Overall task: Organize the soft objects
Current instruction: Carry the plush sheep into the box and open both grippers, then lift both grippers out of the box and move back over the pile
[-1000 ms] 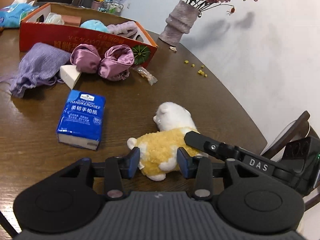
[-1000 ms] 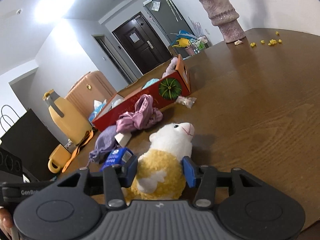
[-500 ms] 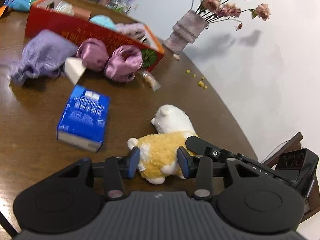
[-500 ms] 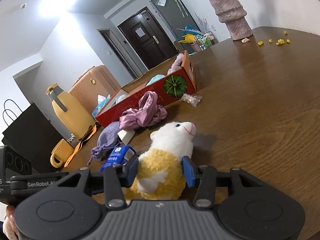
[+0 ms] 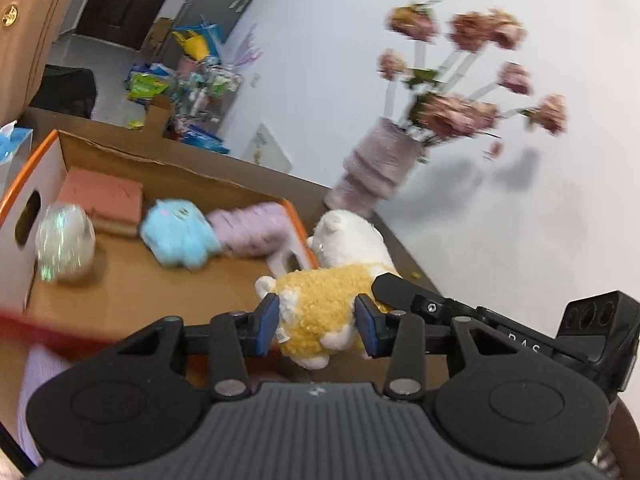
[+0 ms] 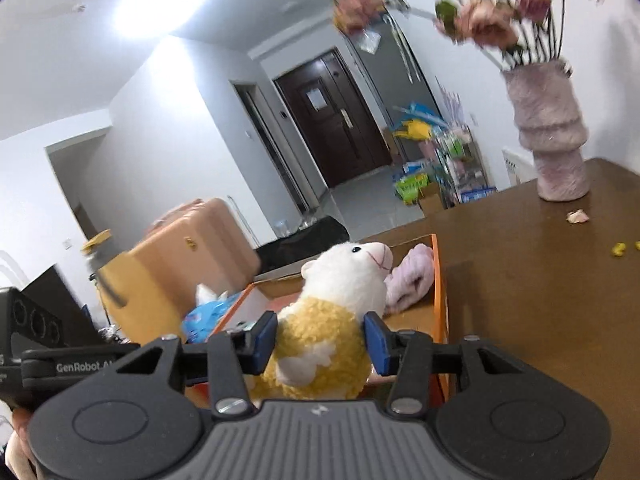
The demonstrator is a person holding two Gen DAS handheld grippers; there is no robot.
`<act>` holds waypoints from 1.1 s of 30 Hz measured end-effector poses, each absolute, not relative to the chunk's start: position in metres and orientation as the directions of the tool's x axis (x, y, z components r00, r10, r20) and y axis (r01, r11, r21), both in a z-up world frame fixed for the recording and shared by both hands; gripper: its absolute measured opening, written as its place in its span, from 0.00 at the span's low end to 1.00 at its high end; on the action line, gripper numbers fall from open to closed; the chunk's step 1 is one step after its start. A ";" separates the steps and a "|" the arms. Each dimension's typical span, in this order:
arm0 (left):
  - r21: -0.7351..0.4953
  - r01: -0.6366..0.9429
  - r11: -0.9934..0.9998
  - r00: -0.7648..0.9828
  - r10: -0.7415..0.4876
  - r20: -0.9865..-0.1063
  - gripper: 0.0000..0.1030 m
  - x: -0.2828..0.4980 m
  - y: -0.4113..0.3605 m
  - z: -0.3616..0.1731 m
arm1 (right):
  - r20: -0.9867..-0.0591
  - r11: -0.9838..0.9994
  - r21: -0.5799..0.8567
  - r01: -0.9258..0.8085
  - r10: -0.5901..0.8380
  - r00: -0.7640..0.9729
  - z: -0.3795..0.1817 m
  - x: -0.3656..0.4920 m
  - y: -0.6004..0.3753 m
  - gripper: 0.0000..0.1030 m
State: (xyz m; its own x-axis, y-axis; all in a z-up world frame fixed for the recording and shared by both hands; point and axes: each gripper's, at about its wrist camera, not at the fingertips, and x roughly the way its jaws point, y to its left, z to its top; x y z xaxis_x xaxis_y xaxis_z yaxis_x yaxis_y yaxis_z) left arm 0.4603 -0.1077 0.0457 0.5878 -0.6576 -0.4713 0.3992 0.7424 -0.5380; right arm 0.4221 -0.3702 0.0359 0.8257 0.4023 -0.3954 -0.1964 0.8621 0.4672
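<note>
Where the plush sheep (image 5: 324, 312) lay on the bare table a second ago, with the blue handkerchief pack and the purple cloths between it and the box, it now hangs in the air at the right-hand end of the cardboard box (image 5: 120, 284), held between both grippers. That lift and carry means the transfer is nearly done, I judge: what is left is to bring the toy over the open floor of the box and let go.

Read from left to right in the left wrist view, the box holds a shiny ball (image 5: 66, 248), a pink sponge block (image 5: 102, 204), a blue plush (image 5: 176, 236) and a lilac knitted piece (image 5: 252, 228), with free cardboard in front of them. The sheep's white head is over the orange rim at the box's end, and the vase of flowers (image 5: 376, 172) stands on the table beyond.

The left gripper (image 5: 317, 322) is partly closed, its blue pads pressed into the yellow fleece at the sheep's hindquarters. The right gripper (image 6: 320, 338) is likewise partly closed, clamping the yellow body from the other side, head pointing away toward the box. Neither set of jaws has changed its width noticeably. Both views are blurred.
</note>
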 end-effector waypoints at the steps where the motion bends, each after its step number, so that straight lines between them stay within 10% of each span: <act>1: -0.539 0.393 0.745 0.583 -0.655 -0.480 0.40 0.475 -0.108 0.039 | -0.413 0.863 0.471 -0.183 0.399 0.819 0.032 0.438 -0.369 0.45; 21: -0.490 0.328 0.808 0.560 -0.584 -0.588 0.39 0.508 -0.101 0.006 | -0.605 0.980 0.183 -0.077 0.174 0.777 0.028 0.469 -0.345 0.48; 33: -0.014 0.158 0.987 0.901 -0.150 -0.408 0.77 0.377 -0.017 0.088 | -0.454 0.988 0.009 -0.152 0.139 0.880 0.099 0.366 -0.337 0.80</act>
